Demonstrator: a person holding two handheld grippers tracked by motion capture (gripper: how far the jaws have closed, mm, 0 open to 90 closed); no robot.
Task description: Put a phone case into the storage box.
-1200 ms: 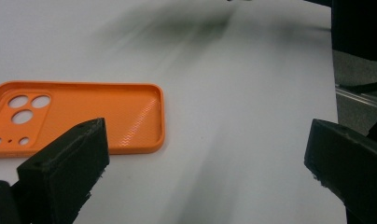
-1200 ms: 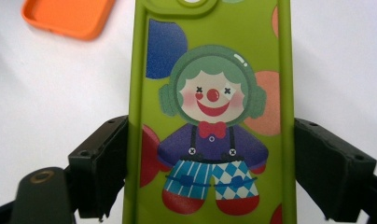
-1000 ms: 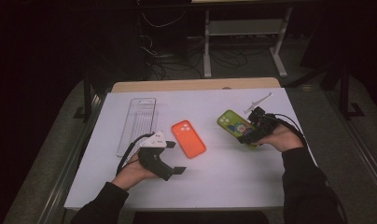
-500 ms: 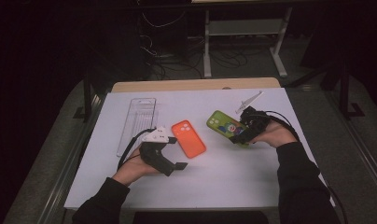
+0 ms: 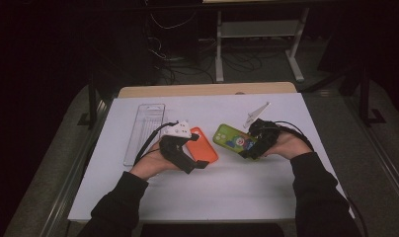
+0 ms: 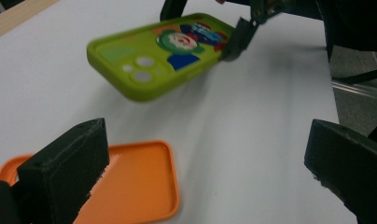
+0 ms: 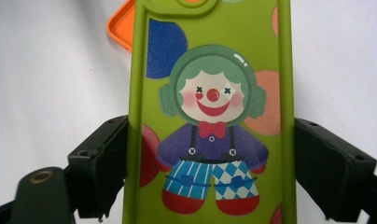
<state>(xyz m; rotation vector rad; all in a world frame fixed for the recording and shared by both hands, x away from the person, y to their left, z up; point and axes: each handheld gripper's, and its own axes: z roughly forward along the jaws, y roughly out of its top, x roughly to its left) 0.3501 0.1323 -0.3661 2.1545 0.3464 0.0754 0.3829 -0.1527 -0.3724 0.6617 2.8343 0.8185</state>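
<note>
The green phone case (image 5: 233,140), pinched by the right tongs (image 5: 250,146), hung above the desk (image 5: 247,192); the spread left tongs (image 6: 205,172) should probably grip its free end next.

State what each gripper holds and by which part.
The right gripper clamps the green phone case across its two long side edges near the bottom end, lifting it off the table. The left gripper is open above the orange phone case and holds nothing.
</note>
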